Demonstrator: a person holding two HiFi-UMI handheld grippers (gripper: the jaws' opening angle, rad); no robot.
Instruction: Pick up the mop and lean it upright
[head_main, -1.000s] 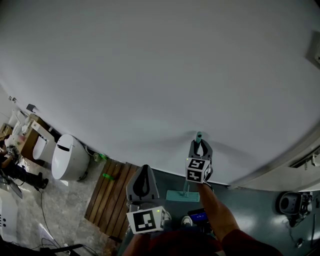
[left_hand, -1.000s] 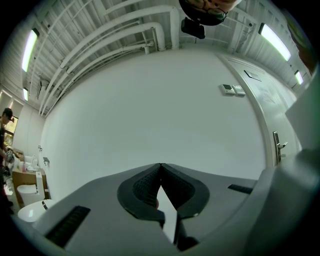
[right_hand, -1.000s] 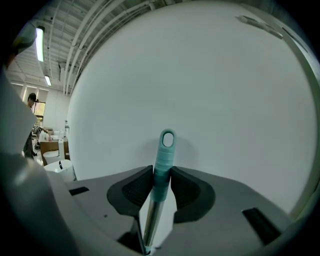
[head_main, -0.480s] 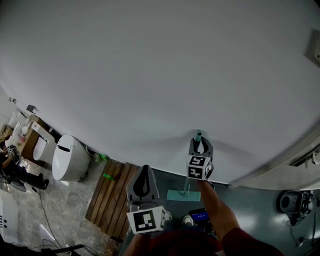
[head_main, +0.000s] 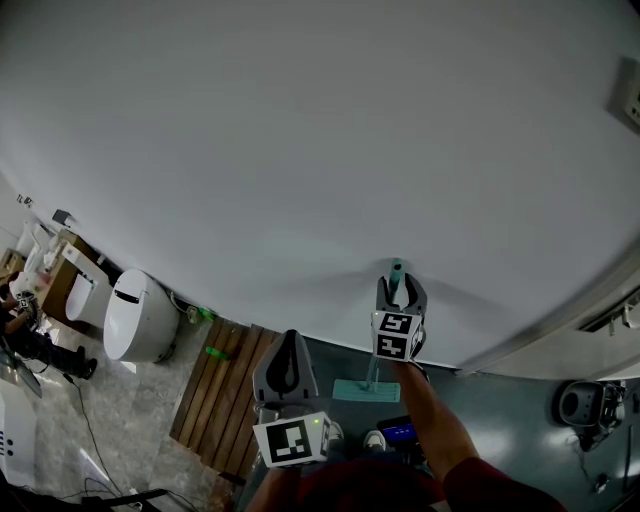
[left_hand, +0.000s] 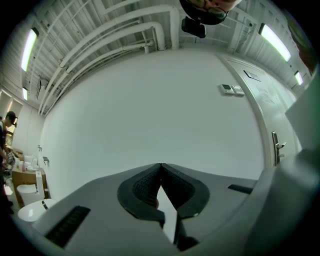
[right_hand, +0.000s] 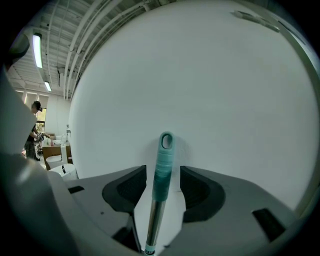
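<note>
The mop stands upright with its teal handle tip resting on the white wall. Its flat teal head sits on the dark floor below. My right gripper surrounds the handle just under the tip. Its jaws are opening, and a gap shows on each side between the pads and the handle. My left gripper hangs lower and to the left, shut with nothing between its pads.
A white toilet stands at the left beside a wooden slat platform with a small green object. A dark round device sits at the right. A person is at the far left. A door lies right.
The right gripper's jaws have spread away from the mop handle, which stays leaning on the wall. The left gripper has not moved.
</note>
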